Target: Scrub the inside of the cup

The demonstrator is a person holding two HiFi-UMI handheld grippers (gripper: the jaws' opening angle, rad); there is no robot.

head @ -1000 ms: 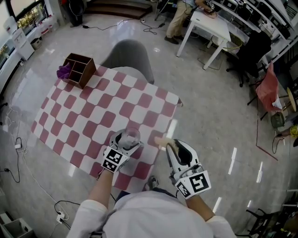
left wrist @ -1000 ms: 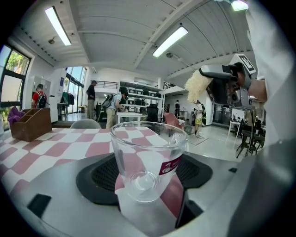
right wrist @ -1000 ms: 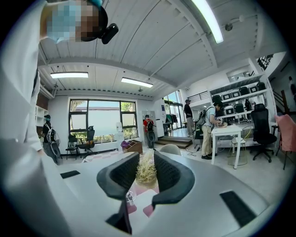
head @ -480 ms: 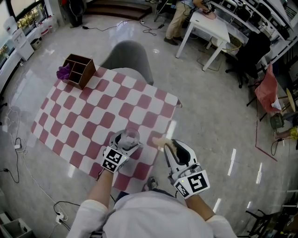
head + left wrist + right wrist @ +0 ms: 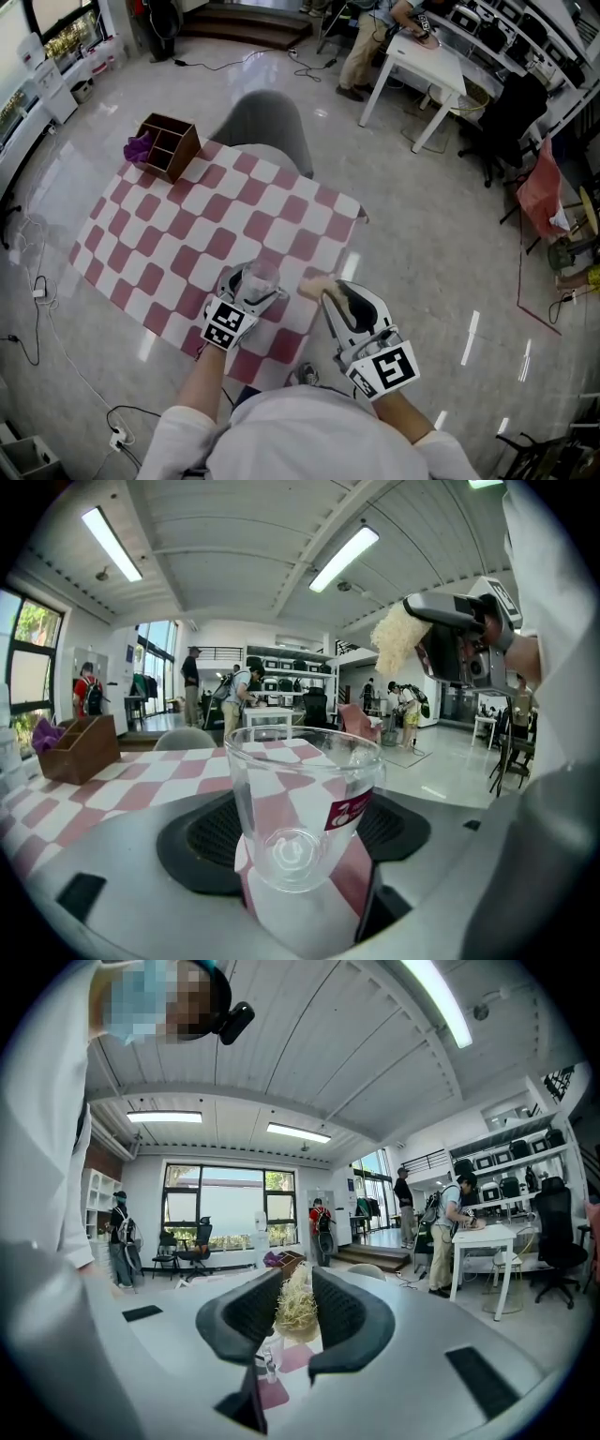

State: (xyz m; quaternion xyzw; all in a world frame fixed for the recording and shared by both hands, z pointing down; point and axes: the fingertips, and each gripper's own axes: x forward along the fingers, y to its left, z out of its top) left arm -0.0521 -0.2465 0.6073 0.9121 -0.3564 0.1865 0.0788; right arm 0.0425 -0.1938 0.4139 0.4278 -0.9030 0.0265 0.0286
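slightly nearer the cup [image 5: 261, 277] than before, the right claw [image 5: 298, 1312] is clamped on a fibrous scrubber [image 5: 297, 1297], just right of the cup. left claw [image 5: 298, 855] pinches the cup's lower wall above the checkered table [image 5: 169, 244]. clear glass: likely light, slick, rigid, breakable; a low, firm grip suits it.

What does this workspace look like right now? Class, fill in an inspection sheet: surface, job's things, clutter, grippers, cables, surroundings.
Surface: table under a red-and-white checked cloth.
Job's things: clear cup, empty; pale fibrous scrubber, outside the cup.
Clutter: brown wooden organiser at the table's far corner, purple cloth in it.
Grippers: left gripper shut on the cup; right gripper shut on the scrubber, beside the cup.
Cables: cable trailing on the floor left of the table.
Surroundings: grey chair at the table's far side; white desk beyond, a person at it.
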